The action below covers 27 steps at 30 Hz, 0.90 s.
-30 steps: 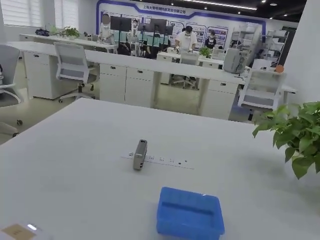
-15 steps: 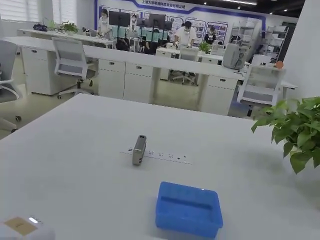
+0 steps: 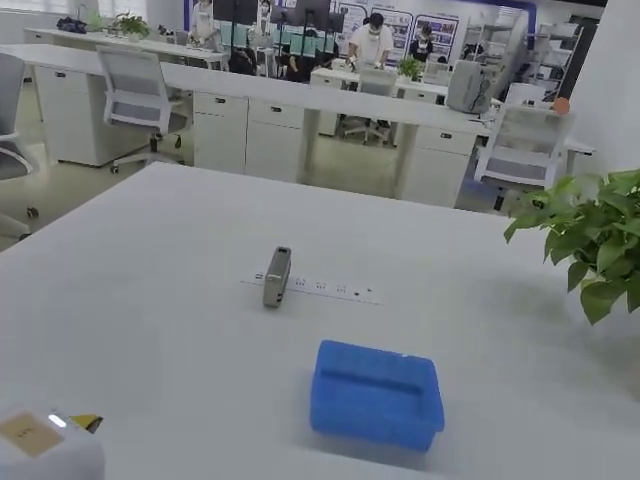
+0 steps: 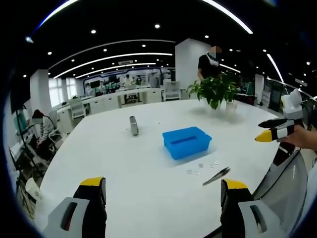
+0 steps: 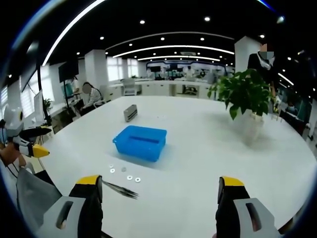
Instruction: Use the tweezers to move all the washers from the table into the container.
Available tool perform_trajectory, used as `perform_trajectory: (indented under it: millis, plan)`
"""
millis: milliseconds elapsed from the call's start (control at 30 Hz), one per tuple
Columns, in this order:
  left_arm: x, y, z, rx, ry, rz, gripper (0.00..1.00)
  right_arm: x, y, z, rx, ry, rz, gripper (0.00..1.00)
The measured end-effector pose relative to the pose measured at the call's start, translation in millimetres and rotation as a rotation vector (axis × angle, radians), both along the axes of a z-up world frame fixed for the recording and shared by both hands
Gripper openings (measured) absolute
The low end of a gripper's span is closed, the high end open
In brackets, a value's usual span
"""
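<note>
1. Nothing on the white table (image 3: pixel 150 300) has moved since a second ago. The whole head view has slid because the head looks lower down now. The blue container (image 3: pixel 375 395) and the small grey block (image 3: pixel 277 277) lie in the same spots.
2. One thing shows more than before: the white top of a gripper (image 3: pixel 75 428) with a yellow tip, in the bottom left corner of the head view. I cannot tell which gripper it is, or how its jaws stand.
3. The left gripper (image 4: pixel 162 183) has its jaws wide open. It holds nothing and hangs above the near edge of the table.
4. The right gripper (image 5: pixel 158 180) also has its jaws wide open and holds nothing.
5. The washers (image 5: pixel 124 173) lie flat on the table, near the container and on the side closest to the grippers. They are outside the container.
6. The tweezers (image 5: pixel 120 188) lie on the table just beside the washers. No gripper touches them.
7. In the left gripper view the washers sit between the container and the tweezers.
8. A green plant (image 3: pixel 590 240) stands on the table, well apart from the container.
</note>
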<state>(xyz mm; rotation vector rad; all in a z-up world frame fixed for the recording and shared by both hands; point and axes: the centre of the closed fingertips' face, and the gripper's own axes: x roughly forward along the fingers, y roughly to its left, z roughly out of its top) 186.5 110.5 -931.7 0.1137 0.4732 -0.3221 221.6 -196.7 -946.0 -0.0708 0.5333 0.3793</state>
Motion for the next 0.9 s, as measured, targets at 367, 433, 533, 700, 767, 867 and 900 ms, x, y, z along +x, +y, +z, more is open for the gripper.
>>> perform_trajectory:
  millis: [367,433,533,700,767,867,900]
  plan:
    - [14.3,-22.6,2.1,-0.008,-0.009,-0.117,0.90,-0.6,3.8,-11.5,-0.023,0.023,0.012,0.95]
    - [17.9,-27.8,-1.5,-0.002,0.011,-0.145,0.91,-3.0,4.3,-15.1,-0.026,0.039,0.013,0.94]
    - [20.2,-38.5,-9.4,0.031,0.047,-0.227,0.85,-9.1,5.9,-17.8,-0.042,0.037,0.016,0.92]
    - [24.2,-57.0,-22.3,0.076,0.103,-0.357,0.81,-8.4,3.1,-16.1,-0.114,-0.007,0.015,0.91]
    - [25.7,-63.6,-25.9,0.090,0.117,-0.398,0.78,-7.6,2.6,-15.5,-0.127,-0.014,0.013,0.91]
    - [27.9,-77.5,-34.1,0.102,0.146,-0.486,0.74,-8.1,1.2,-18.3,-0.130,-0.008,0.010,0.90]
    - [27.9,-80.6,-37.1,0.109,0.160,-0.511,0.71,-8.3,1.5,-18.5,-0.132,-0.009,0.012,0.90]
